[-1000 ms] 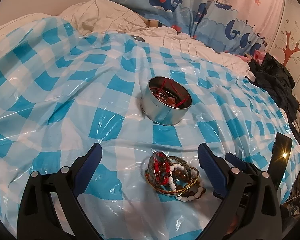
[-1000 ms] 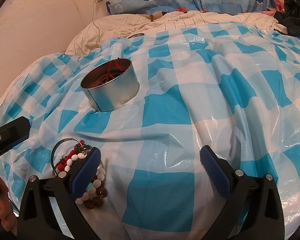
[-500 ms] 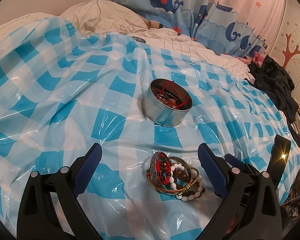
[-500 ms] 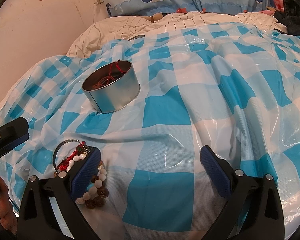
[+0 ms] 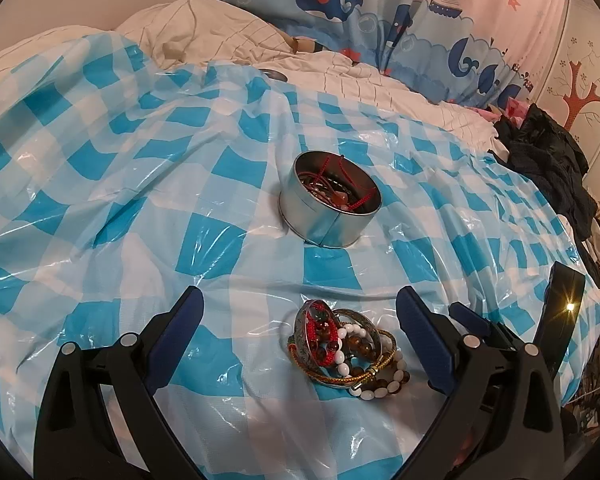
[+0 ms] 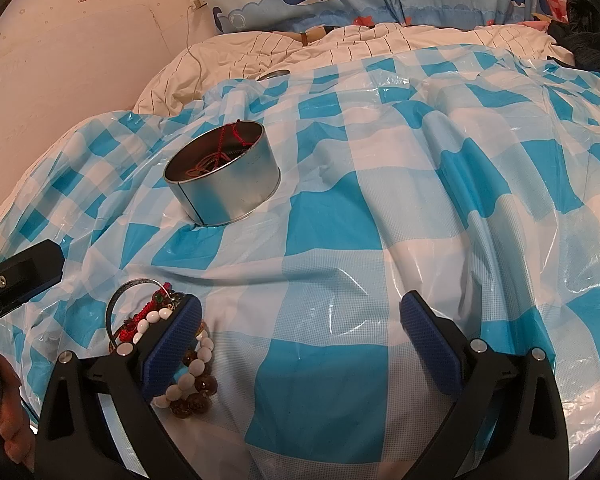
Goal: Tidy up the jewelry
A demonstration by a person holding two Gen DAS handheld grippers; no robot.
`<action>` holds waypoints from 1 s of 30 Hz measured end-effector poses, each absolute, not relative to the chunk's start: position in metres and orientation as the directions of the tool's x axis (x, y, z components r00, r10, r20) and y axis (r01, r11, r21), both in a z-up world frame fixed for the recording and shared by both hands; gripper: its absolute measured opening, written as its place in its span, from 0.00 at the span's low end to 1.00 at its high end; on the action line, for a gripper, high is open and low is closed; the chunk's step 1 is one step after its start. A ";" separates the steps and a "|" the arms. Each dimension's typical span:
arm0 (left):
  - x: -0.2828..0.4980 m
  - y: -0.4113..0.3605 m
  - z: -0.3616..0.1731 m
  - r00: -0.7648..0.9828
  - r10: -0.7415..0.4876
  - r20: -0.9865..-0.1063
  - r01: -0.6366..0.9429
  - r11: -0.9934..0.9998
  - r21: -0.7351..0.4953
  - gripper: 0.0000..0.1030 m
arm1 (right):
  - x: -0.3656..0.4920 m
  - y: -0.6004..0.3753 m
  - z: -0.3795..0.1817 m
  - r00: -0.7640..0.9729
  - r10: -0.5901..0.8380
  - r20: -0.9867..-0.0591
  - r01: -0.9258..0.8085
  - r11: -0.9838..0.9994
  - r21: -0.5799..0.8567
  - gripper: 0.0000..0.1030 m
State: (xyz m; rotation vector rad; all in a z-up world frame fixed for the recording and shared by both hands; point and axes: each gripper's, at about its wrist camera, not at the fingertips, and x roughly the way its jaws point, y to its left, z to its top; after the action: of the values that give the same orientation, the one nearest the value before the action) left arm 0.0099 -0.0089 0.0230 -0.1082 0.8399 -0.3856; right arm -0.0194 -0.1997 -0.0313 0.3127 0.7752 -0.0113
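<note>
Spread over the bed lies a blue-and-white checked plastic sheet (image 5: 100, 184), glossy and wrinkled, with a striped white quilt (image 5: 228, 36) bunched past its far edge and a whale-print curtain (image 5: 380, 4) hanging behind.

Seen from the left wrist camera, the left tool (image 5: 300, 324) hangs low over the sheet with its two blue-padded fingers (image 5: 190, 312) spread wide and nothing between the pads. Just ahead of it, somewhat toward its right finger, sits the jewelry pile (image 5: 346, 354): a tangle of bangles, a red beaded loop, a gold cord and strands of white and brown beads, all resting on the sheet and touching neither finger. Further away, beyond the pile, a round metal tin (image 5: 330, 208) stands upright on the sheet, lidless, with red cords and a few beads inside. At the far right a heap of dark clothes (image 5: 548, 156) lies at the edge of the bed.

From the right wrist camera, the tin (image 6: 224, 184) appears up and to the left, well apart from the tool. The jewelry pile (image 6: 180, 372) lies at the lower left, partly hidden behind the left finger (image 6: 172, 344) of the right tool (image 6: 300, 328); whether the finger touches the beads cannot be told. That tool is also spread wide, with only bare sheet (image 6: 320, 360) between its pads. A black part of the other tool shows at the left edge.
</note>
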 end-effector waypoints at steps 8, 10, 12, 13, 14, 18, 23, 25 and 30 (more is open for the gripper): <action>0.010 -0.009 0.023 0.602 -0.375 -0.705 0.291 0.925 -0.244 0.90 | -0.019 -0.200 -0.031 0.717 0.105 -0.689 0.124 0.954 0.274 0.93; 0.010 -0.009 0.023 0.602 -0.375 -0.705 0.290 0.925 -0.244 0.90 | -0.020 -0.201 -0.032 0.717 0.105 -0.689 0.124 0.954 0.274 0.93; 0.010 -0.008 0.023 0.602 -0.375 -0.705 0.290 0.925 -0.244 0.90 | -0.020 -0.200 -0.032 0.717 0.105 -0.689 0.124 0.954 0.274 0.93; 0.010 -0.009 0.023 0.602 -0.375 -0.705 0.290 0.925 -0.244 0.90 | -0.020 -0.201 -0.032 0.717 0.105 -0.689 0.124 0.954 0.274 0.93; 0.010 -0.009 0.023 0.602 -0.375 -0.705 0.291 0.925 -0.244 0.90 | -0.020 -0.201 -0.032 0.717 0.105 -0.689 0.124 0.954 0.274 0.93; 0.010 -0.008 0.023 0.602 -0.374 -0.705 0.290 0.925 -0.244 0.90 | -0.020 -0.200 -0.032 0.717 0.106 -0.689 0.123 0.954 0.275 0.93; 0.010 -0.008 0.023 0.602 -0.374 -0.705 0.289 0.926 -0.244 0.90 | -0.020 -0.201 -0.032 0.717 0.106 -0.689 0.123 0.954 0.275 0.93; 0.010 -0.008 0.023 0.602 -0.374 -0.705 0.289 0.926 -0.244 0.90 | -0.020 -0.200 -0.032 0.717 0.106 -0.689 0.123 0.954 0.275 0.93; 0.010 -0.008 0.023 0.602 -0.374 -0.705 0.290 0.926 -0.244 0.90 | -0.019 -0.200 -0.031 0.718 0.106 -0.688 0.123 0.953 0.275 0.93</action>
State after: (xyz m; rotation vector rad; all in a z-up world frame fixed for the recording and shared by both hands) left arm 0.0101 -0.0082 0.0227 -0.1079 0.8410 -0.3852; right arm -0.0194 -0.1998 -0.0314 0.3140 0.7737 -0.0095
